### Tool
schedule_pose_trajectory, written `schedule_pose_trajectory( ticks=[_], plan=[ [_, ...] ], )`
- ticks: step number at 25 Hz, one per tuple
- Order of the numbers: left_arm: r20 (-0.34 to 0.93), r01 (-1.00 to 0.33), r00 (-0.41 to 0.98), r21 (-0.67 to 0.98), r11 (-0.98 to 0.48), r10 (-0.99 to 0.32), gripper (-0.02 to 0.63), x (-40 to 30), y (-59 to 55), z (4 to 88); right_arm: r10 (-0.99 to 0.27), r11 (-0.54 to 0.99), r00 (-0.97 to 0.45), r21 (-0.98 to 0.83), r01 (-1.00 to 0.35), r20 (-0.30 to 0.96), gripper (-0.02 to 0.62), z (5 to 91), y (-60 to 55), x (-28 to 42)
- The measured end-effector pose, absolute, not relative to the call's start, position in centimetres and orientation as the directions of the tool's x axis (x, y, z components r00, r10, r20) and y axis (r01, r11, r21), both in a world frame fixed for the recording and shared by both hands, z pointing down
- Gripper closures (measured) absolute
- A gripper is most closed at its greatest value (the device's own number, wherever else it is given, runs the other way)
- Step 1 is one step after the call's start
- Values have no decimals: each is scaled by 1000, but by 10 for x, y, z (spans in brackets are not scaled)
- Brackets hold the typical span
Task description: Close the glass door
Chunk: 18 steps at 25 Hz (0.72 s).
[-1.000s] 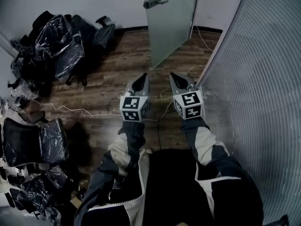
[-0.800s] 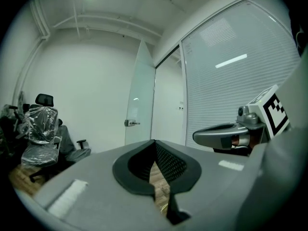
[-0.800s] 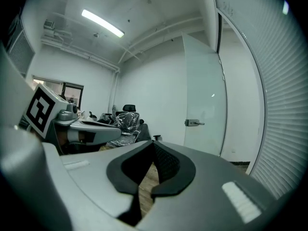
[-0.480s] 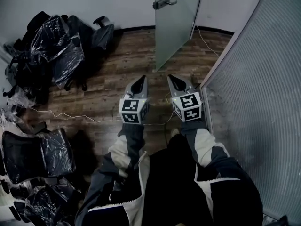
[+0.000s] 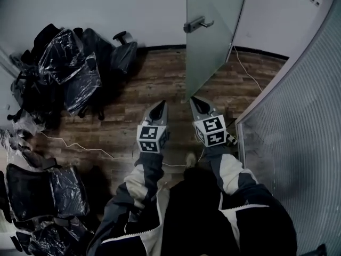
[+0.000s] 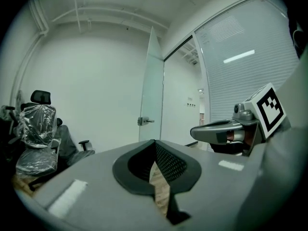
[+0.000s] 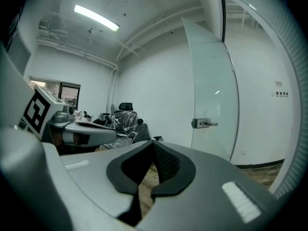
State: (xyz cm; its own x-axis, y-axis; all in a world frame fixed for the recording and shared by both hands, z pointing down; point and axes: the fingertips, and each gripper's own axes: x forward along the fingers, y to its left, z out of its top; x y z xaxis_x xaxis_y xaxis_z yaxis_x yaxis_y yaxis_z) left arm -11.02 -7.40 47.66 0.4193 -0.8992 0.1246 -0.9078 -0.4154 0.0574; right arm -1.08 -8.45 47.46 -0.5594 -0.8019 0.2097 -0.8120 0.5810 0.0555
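Over the last second you walked toward the glass door (image 5: 210, 41). Its lever handle (image 5: 198, 23) sat nearer your grippers than before, though both tips stopped short of the door's lower edge. The door stood ajar, swung into the room, with the frosted partition (image 5: 298, 143) to its right. Your left gripper (image 5: 161, 104) and right gripper (image 5: 197, 101) were closed tight on nothing, side by side just below the door. The plastic-wrapped chairs (image 5: 69, 63) lay well left of it. Closing hadn't begun, so reaching the handle or panel probably came next.
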Motion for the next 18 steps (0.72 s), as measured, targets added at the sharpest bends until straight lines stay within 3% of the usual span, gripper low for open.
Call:
schedule_pose_trajectory(
  ticks=[18],
  plan=[
    [90,-885,465,53,-462,-880,606,-102,-333,452,-836,537,-515,88,-839,188,591,450,-338,-3]
  ],
)
